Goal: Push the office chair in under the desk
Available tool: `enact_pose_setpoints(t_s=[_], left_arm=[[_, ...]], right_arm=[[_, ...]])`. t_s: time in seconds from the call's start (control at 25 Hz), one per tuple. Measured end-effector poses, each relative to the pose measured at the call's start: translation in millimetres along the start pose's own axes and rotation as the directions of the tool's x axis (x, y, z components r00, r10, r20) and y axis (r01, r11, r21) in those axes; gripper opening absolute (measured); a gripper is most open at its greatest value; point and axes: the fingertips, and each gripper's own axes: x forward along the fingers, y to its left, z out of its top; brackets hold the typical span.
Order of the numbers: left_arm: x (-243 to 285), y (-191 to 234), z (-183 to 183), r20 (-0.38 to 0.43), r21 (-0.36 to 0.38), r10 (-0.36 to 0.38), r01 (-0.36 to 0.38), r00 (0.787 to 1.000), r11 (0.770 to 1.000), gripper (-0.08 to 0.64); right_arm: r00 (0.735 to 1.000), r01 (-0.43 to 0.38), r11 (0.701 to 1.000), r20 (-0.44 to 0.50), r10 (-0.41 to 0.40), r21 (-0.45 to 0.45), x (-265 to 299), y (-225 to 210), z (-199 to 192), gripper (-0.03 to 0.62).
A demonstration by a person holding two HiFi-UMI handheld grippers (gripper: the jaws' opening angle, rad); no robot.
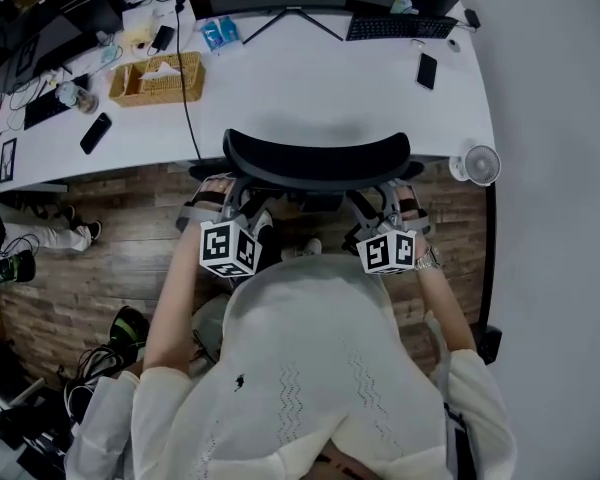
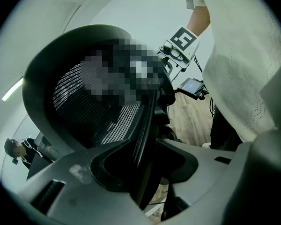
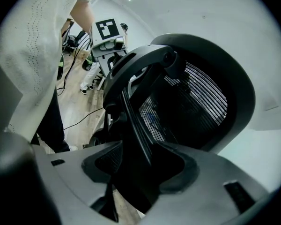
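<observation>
1. Office chair (image 1: 315,158): centre of the head view. The black curved top of the backrest sits right at the near edge of the white desk (image 1: 280,88). Can't tell if they touch. The seat is hidden beneath the backrest and the person.
2. Left gripper (image 1: 218,206): centre-left, at the chair's left rear upright. In the left gripper view (image 2: 143,161) the jaws are closed in on the thin black edge of the backrest frame (image 2: 42,78), w/ a pad on either side and the mesh panel rising beyond. Firm hold, nothing else between them.
3. Right gripper (image 1: 395,208): centre-right, at the opposite rear upright. In the right gripper view (image 3: 140,165) the jaws are likewise clamped on the backrest's frame strut, w/ the mesh (image 3: 196,102) to the upper right.
4. Person (image 1: 310,368): white knit top, fills the lower half of the head view. Both forearms reach fwd to the grippers, and the marker cubes are roughly level w/ each other.
5. Desk top, other items:
   - wicker basket (image 1: 160,76), upper left
   - dark phone (image 1: 96,132), left of the basket and nearer the edge
   - second phone (image 1: 427,70), upper right
   - keyboard (image 1: 400,28), top right
   - monitor foot (image 1: 295,18), top centre
6. Small white fan (image 1: 480,164): at the desk's right near corner.
7. Floor (image 1: 130,238): wood planks, w/ cables at lower left.
</observation>
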Motion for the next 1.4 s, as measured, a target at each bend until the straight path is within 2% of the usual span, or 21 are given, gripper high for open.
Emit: enact_pose_setpoints(t_s=[0.2,0.32,0.4,0.48,0.56,0.68,0.76,0.84,0.96,1.04,1.12,1.2,1.32,1.4], left_arm=[[-0.2,-1.8,0.2,0.002,0.002,-0.005,0.005,1.0,1.0,0.163],[-1.2,-3.4,1.2,0.011,0.007,0.001,-0.001,1.0,1.0,0.163],[-3.7,-1.6,4.9,0.046,-0.036,-0.01,0.012,0.999,0.999,0.163],[-11.5,3.0,12.3,0.119,-0.134,-0.01,0.026,0.993,0.991,0.166],[-23.7,9.0,21.5,0.208,-0.272,0.018,0.04,0.978,0.962,0.166],[-41.2,14.2,38.1,0.338,-0.46,0.055,0.114,0.94,0.881,0.164],[-52.3,17.1,50.6,0.408,-0.534,0.079,0.168,0.91,0.829,0.147],[-63.9,20.9,58.5,0.458,-0.6,0.126,0.201,0.88,0.775,0.096],[-85.4,32.5,68.8,0.522,-0.672,0.219,0.239,0.824,0.701,0.031],[-101.3,42.4,78.8,0.563,-0.686,0.262,0.267,0.784,0.677,0.02],[-116.6,56.3,88.3,0.592,-0.696,0.313,0.276,0.743,0.663,0.017],[-129.9,74.1,92.7,0.588,-0.717,0.383,0.241,0.712,0.654,0.014],[-143.3,102.7,88.9,0.523,-0.768,0.506,0.121,0.686,0.63,0.014],[-146.7,117.8,83.6,0.472,-0.791,0.559,0.047,0.682,0.609,0.014]], right_arm=[[1.0,0.002,1.0,0.01,-0.002,0.007,-1.1,2.1,-0.4,0.225],[0.999,-0.03,0.999,0.033,0.028,0.044,-4.0,3.5,1.4,0.227],[0.995,-0.082,0.99,0.062,0.075,0.115,-7.1,4.7,6.2,0.267],[0.986,-0.136,0.966,0.124,0.111,0.219,-13.9,2.3,15.6,0.29],[0.971,-0.183,0.927,0.206,0.119,0.326,-25.2,-5.4,26.9,0.284],[0.937,-0.261,0.844,0.334,0.104,0.468,-43.5,-21.8,44.1,0.239],[0.917,-0.308,0.79,0.387,0.097,0.531,-52.1,-26.9,52.6,0.22],[0.905,-0.341,0.746,0.414,0.096,0.572,-59.9,-27.6,61.4,0.177],[0.881,-0.378,0.698,0.468,0.069,0.608,-71.3,-29.3,82.0,0.093],[0.858,-0.4,0.68,0.512,0.042,0.614,-79.6,-32.5,98.6,0.014],[0.834,-0.417,0.668,0.552,0.013,0.616,-87.9,-39.1,114.9,0.002],[0.815,-0.422,0.665,0.579,-0.019,0.616,-94.2,-48.6,129.9,0.002],[0.802,-0.397,0.677,0.593,-0.072,0.62,-99.2,-66.1,145.5,0.002],[0.801,-0.363,0.689,0.588,-0.113,0.628,-99.4,-79.4,152.2,0.002]])
